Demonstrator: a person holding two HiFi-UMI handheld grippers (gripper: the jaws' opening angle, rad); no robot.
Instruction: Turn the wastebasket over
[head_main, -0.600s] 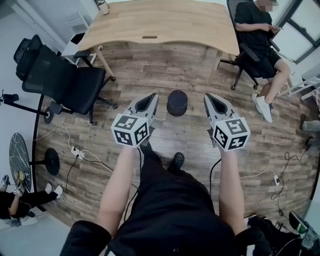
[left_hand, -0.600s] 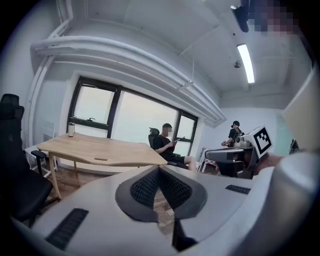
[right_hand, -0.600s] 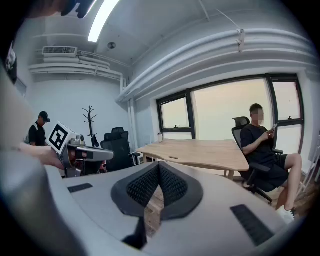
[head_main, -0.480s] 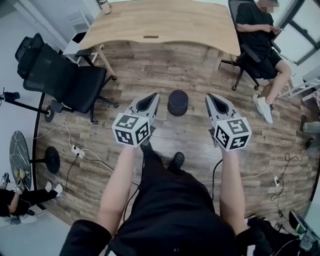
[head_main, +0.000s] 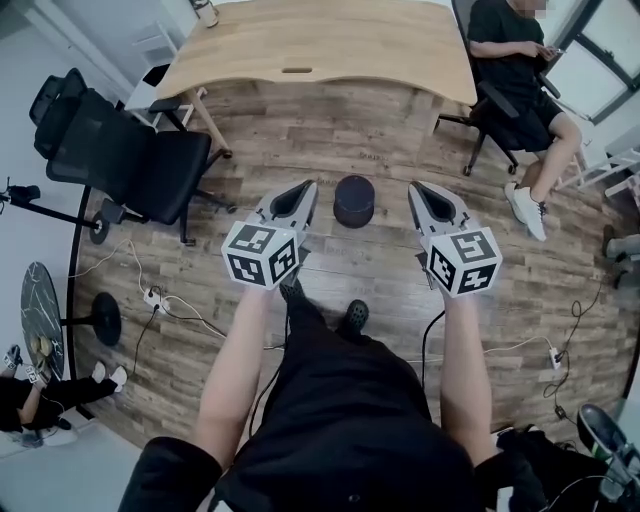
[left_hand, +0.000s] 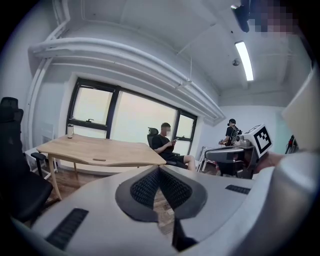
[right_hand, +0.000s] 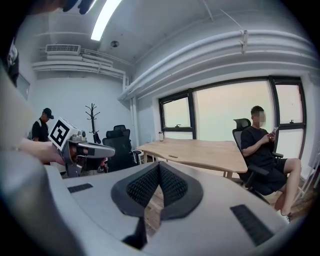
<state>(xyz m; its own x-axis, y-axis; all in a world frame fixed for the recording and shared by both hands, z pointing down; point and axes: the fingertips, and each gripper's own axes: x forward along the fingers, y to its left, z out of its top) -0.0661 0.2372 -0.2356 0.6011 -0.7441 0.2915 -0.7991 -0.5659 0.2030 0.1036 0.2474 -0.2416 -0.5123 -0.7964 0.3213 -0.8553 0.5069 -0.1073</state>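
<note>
Wastebasket (head_main: 354, 200): dark round bin, axis vertical, on the wooden plank floor (head_main: 330, 130), between both gripper tips (lower than them).
Left gripper (head_main: 302, 192): jaws together, empty; perhaps marginally nearer.
Right gripper (head_main: 423, 195): jaws together, empty.

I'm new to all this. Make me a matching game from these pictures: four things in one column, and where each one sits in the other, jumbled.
1. wastebasket
2. wooden table
3. empty black chair
4. seated person

A. top right of the head view
B. left of the table
C. on the floor, between the left gripper and the right gripper
D. top middle of the head view

Pairs: 1-C, 2-D, 3-B, 4-A
</note>
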